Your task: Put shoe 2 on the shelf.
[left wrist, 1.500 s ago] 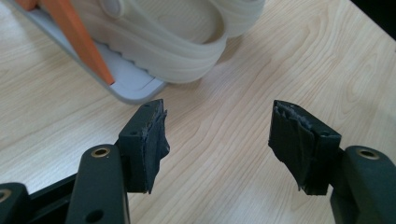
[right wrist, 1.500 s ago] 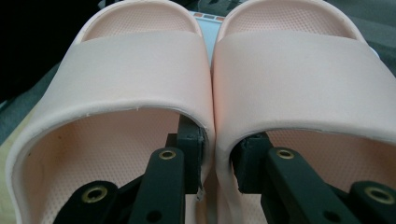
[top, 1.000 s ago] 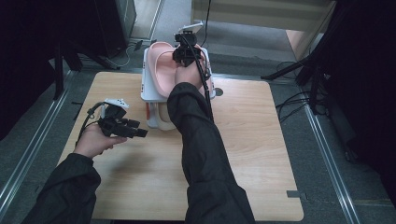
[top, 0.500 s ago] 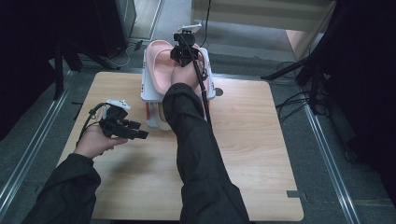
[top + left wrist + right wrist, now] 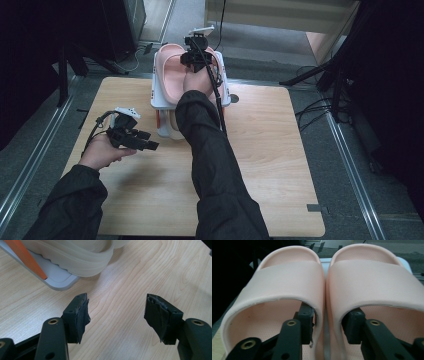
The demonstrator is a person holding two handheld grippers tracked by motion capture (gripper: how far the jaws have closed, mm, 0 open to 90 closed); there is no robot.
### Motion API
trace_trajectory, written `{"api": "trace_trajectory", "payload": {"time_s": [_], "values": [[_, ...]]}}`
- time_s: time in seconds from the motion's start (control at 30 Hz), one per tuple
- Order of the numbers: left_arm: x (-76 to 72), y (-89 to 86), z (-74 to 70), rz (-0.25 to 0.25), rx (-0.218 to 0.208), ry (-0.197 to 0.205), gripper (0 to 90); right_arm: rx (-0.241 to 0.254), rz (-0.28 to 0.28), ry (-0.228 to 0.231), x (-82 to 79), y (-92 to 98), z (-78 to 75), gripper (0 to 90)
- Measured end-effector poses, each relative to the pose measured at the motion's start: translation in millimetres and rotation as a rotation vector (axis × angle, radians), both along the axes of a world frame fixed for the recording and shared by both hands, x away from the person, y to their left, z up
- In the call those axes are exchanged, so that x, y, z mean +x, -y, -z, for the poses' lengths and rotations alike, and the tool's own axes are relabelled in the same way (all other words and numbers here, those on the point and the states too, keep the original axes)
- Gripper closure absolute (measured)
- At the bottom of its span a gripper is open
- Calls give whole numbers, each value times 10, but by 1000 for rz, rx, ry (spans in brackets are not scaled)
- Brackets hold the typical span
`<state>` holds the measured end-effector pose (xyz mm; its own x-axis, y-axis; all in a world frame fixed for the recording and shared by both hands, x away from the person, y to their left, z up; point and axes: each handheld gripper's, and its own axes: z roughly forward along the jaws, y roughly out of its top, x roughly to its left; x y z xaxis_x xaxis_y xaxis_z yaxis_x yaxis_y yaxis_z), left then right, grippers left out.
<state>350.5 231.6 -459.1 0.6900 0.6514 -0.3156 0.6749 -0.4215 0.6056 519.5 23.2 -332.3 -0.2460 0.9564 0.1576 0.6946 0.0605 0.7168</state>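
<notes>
Two pink slippers stand side by side on top of a white rack (image 5: 159,100), the left slipper (image 5: 289,277) touching the right slipper (image 5: 372,280). My right gripper (image 5: 328,325) reaches into them from behind, one jaw inside each slipper, with their two inner walls between the jaws. Its jaws have just been opening, and the pads stand slightly off the walls. In the high view the right gripper (image 5: 197,52) sits over the pink pair (image 5: 170,70). My left gripper (image 5: 145,142) hovers low over the table, open and empty (image 5: 116,317).
A beige slipper (image 5: 82,255) lies on the rack's grey lower shelf (image 5: 57,277), beside an orange post (image 5: 25,257), just ahead of the left jaws. The wooden table (image 5: 265,150) stretches wide to the right of my right forearm. Dark stands and cables surround the table.
</notes>
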Motion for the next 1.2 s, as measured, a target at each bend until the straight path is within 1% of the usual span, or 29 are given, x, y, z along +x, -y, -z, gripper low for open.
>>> {"api": "trace_trajectory", "payload": {"time_s": [0.1, 0.27, 0.47, 0.53, 0.83, 0.87, 0.9, 0.93, 1.0, 1.1, 1.13, 1.2], "values": [[-2, -3, -3, -3, -1, 3, 352, 5, -11, -3, -11, 3, 1, 609], [-1, -17, -1, -6, 4, 1, 352, 31, -31, -1, -43, 47, 1, 564], [-3, -8, -6, -8, 9, 3, 350, 66, -62, -20, -88, 120, -18, 531], [0, -6, -9, -5, 11, 3, 349, 61, -71, -17, -113, 139, -19, 521], [7, -33, -13, -19, 10, 5, 346, 87, -116, -25, -199, 282, -31, 497], [7, -36, -15, -20, 9, 6, 346, 96, -130, -28, -212, 298, -36, 488], [7, -36, -15, -20, 9, 6, 346, 96, -130, -28, -212, 298, -36, 488], [8, -41, -23, -23, 16, 11, 346, 89, -153, -31, -241, 321, -51, 487], [7, -49, -32, -26, 12, 14, 346, 84, -177, -28, -269, 355, -66, 487], [8, -58, -35, -27, 16, 14, 346, 94, -209, -33, -310, 406, -86, 484], [8, -60, -33, -29, 15, 13, 346, 99, -220, -42, -322, 421, -90, 483], [6, -66, -32, -33, 14, 11, 346, 102, -239, -39, -352, 455, -93, 483]]}}
